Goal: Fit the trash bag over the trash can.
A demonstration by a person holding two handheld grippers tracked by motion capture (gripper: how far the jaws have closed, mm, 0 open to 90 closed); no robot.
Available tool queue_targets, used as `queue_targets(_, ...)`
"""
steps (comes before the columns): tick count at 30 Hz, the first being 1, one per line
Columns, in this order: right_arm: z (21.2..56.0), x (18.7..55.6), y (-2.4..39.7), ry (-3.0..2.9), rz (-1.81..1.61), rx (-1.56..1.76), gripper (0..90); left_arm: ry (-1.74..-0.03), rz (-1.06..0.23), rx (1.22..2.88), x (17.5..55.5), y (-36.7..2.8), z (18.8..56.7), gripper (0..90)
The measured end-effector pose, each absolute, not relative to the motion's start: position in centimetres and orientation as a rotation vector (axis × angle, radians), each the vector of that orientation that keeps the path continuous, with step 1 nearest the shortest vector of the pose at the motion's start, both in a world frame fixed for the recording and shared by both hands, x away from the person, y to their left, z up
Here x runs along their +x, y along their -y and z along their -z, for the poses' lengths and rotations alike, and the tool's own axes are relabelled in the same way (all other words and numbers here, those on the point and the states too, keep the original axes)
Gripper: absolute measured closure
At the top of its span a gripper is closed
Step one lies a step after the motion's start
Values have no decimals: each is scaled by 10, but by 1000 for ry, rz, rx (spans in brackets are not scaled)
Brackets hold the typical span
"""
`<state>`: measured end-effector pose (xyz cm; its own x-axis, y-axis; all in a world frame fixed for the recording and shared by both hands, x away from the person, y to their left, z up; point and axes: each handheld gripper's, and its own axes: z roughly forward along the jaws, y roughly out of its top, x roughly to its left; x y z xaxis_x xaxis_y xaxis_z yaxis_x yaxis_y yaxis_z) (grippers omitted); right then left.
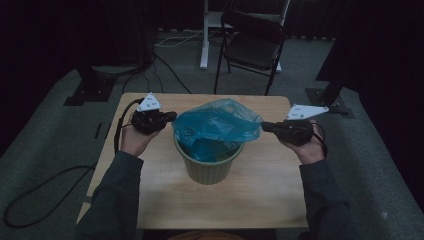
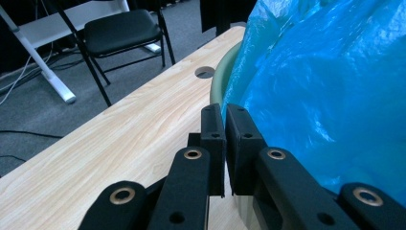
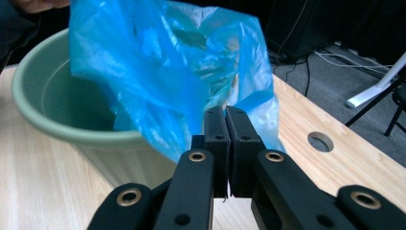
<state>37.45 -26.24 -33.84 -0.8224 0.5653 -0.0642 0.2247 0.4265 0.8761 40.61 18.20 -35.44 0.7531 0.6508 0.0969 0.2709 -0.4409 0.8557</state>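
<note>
A blue plastic bag (image 1: 217, 122) sits in a pale green bucket (image 1: 212, 170) at the middle of the wooden table (image 1: 260, 200), its top lifted above the rim. My left gripper (image 1: 172, 116) meets the bag's left corner and my right gripper (image 1: 264, 126) its right corner, with the film stretched between them. In the left gripper view the jaws (image 2: 225, 109) are shut right at the edge of the bag (image 2: 325, 96), beside the bucket rim (image 2: 220, 81). In the right gripper view the jaws (image 3: 225, 111) are shut where the bag (image 3: 167, 62) comes down past the bucket (image 3: 57, 120).
A black folding chair (image 1: 255, 45) and a white desk leg (image 1: 204, 45) stand on the carpet beyond the table. The tabletop has a round cable hole (image 3: 320, 141) near its far edge. Cables trail over the floor at the left.
</note>
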Motion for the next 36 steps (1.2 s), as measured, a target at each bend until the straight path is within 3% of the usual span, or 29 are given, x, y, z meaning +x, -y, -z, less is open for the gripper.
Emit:
queue_targets(23,353,362,204,-2541,-1382,476,858,-662,-530,2035,400,-177,353,837)
queue_targets(36,341,376,213,-2422,-1348,599,794,-655,-527,2033,399,-175,354,834)
